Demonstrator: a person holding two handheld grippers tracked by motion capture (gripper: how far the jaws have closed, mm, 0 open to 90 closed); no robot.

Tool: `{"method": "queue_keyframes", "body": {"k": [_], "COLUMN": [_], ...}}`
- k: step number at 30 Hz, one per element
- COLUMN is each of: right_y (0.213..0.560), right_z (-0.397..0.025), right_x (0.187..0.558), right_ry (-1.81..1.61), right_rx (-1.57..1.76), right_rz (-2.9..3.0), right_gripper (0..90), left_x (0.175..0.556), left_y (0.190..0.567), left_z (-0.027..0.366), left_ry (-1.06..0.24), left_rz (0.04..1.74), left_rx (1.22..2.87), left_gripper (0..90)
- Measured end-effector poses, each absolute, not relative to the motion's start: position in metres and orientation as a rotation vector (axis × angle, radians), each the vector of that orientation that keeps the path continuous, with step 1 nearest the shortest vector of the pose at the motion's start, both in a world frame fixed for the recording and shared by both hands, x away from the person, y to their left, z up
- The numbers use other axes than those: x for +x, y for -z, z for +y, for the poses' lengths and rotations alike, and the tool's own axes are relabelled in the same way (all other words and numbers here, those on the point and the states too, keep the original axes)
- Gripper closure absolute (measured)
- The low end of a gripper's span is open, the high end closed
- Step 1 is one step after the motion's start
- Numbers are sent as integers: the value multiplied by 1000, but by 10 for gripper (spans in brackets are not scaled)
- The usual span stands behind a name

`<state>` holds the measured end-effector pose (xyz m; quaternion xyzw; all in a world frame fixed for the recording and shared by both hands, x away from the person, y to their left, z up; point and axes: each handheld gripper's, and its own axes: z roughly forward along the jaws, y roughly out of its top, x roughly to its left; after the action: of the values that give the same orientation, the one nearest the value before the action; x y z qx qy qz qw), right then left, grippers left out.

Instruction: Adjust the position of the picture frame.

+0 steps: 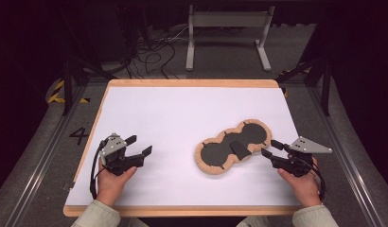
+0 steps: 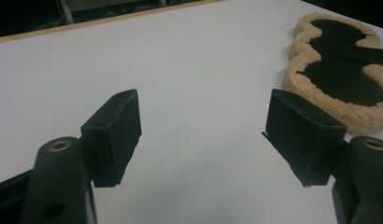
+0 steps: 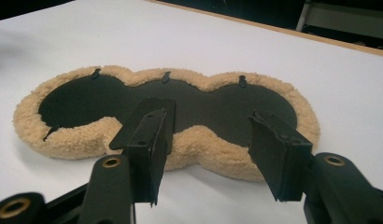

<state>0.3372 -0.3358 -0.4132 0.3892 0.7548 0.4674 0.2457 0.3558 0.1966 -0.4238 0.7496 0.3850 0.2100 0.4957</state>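
While both hands rest at the lower edge of the high view, the work centres on a fleece-edged pad (image 1: 233,147) lying flat on the white desk (image 1: 182,118), right of the frame's middle. The pad has a three-lobed, peanut-like outline: a tan woolly border surrounds a black inner face, and a small black flap (image 1: 240,149) stands up near its waist.

Right gripper (image 1: 272,148): held in the person's right hand (image 1: 303,185) at the lower right of the high view, topped by a grey three-cornered plate (image 1: 309,145). Its fingers are spread wide and hold nothing; they point toward the pad's near right end and lie just beside the woolly border. In the right gripper view the pad (image 3: 166,114) spans the middle of the frame, the two black fingers (image 3: 150,140) rising in front of its near edge, one before the central lobe and the other before the right-hand lobe. Three small black tabs show along the far border. Whether the fingers touch the fleece cannot be told.

Left gripper (image 1: 138,145): held in the left hand (image 1: 111,184) at the lower left of the high view, well apart from the pad. Its fingers are likewise wide apart and empty, over bare desk. In the left gripper view the pad (image 2: 341,70) appears at the upper right of the frame, beyond the right-hand finger (image 2: 299,135).

Beyond the desk's far wooden edge, cables (image 1: 149,56) and a grey metal frame (image 1: 227,35) lie on the floor.
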Motion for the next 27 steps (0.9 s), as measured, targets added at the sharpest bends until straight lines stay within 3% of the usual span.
{"method": "queue_keyframes", "body": {"k": [18, 22, 27], "right_y": [388, 384, 378], "right_z": [-337, -339, -340], "right_x": [359, 369, 387], "right_ry": [-1197, -1179, -1126], "right_rx": [1120, 1153, 1189], "right_rz": [2130, 2141, 2157], "right_gripper": [461, 501, 618], "left_x": [357, 356, 354], "left_y": [423, 424, 424], "left_z": [195, 195, 197], "left_ry": [-515, -518, -520], "left_rz": [938, 934, 941], "left_rx": [1821, 1826, 1824], "left_gripper": [276, 281, 282]}}
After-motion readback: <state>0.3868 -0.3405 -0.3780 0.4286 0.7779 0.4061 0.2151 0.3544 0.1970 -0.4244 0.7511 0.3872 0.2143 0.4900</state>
